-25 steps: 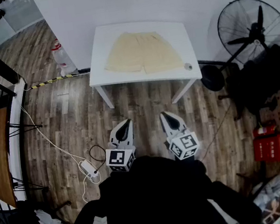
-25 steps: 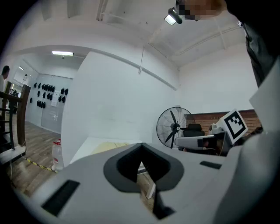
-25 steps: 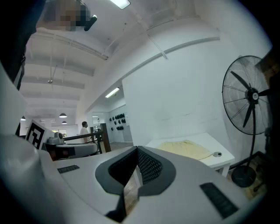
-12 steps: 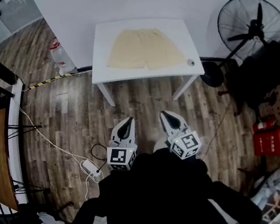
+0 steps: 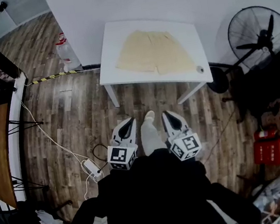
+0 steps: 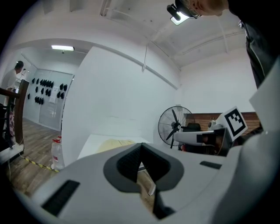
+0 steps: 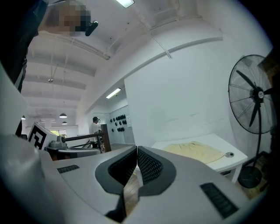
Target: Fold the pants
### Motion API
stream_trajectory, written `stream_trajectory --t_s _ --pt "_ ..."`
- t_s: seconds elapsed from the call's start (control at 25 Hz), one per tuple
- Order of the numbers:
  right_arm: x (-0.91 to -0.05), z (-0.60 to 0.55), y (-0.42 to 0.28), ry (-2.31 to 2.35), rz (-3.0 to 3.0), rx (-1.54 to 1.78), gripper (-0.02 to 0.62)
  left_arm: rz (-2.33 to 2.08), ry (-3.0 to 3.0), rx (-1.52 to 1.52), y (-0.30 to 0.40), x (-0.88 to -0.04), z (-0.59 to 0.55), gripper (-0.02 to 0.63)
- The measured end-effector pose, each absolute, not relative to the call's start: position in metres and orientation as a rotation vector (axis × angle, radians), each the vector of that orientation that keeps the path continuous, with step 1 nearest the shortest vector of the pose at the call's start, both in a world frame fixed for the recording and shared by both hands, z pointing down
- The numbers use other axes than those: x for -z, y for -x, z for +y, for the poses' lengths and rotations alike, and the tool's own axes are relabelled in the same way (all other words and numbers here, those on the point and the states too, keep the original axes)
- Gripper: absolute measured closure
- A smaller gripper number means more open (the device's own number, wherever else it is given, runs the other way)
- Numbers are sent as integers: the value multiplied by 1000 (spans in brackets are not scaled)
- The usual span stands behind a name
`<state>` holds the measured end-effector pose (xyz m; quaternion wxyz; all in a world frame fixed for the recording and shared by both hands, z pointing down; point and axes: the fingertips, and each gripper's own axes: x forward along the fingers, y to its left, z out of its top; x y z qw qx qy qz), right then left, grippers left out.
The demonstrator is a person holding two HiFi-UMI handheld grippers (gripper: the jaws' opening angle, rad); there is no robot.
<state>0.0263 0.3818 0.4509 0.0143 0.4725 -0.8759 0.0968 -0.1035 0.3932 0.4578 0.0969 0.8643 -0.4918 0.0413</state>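
Pants: the pale yellow cloth pants (image 5: 155, 53) are short-legged and lie spread flat in the middle of the white rectangular tabletop (image 5: 118, 70). The narrower waist end is towards the tabletop's wall side and the two leg hems are towards its near edge.

Left hand-held gripper: your left hand-held gripper (image 5: 127, 123) is down by your body, well short of the tabletop. Its jaws are closed with nothing between them.

Right hand-held gripper: your right hand-held gripper (image 5: 166, 116) is level with the left one and just as far from the tabletop. It is closed and empty too.

Handling: expect thin, light, limp cloth. It will likely sag and drag rather than hold its shape, and it may slide on the smooth tabletop. Nothing about it looks fragile.

Where to grip: judging from how the pants lie, pinch the outer corners of one side, at waist and hem together, so a whole edge lifts evenly. Take both layers, or the lower one may stay behind.

Watch: a small round grey object (image 5: 200, 69) sits at the tabletop's near right corner, just clear of the cloth.

Progress: folding is not yet begun.
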Motion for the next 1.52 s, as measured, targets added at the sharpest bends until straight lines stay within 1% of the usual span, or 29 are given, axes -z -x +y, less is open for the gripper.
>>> stream_trajectory --t_s 0.36,0.72,0.84,1.16,1.32,1.52 --pt "-466 301 -20 -1508 -2719 -314 591 -1432 -2586 -150 108 -470 308 603" --pt "-437 186 -27 -1495 -2786 -154 591 -1399 -2613 -48 86 -446 179 604" --pt "-434 147 -42 -1512 -2773 -172 591 -1362 -2636 -39 74 -437 139 604" --pt "-444 56 -93 -1657 -2736 -345 591 -1235 -2714 -155 19 -425 42 604" --pt "-453 17 -112 -1714 -2703 -400 591 -1176 -2716 -187 -4 -434 -5 603" --pt "-469 -14 -149 -1840 -2580 -461 591 -1064 -2773 -304 -39 -448 -52 603"
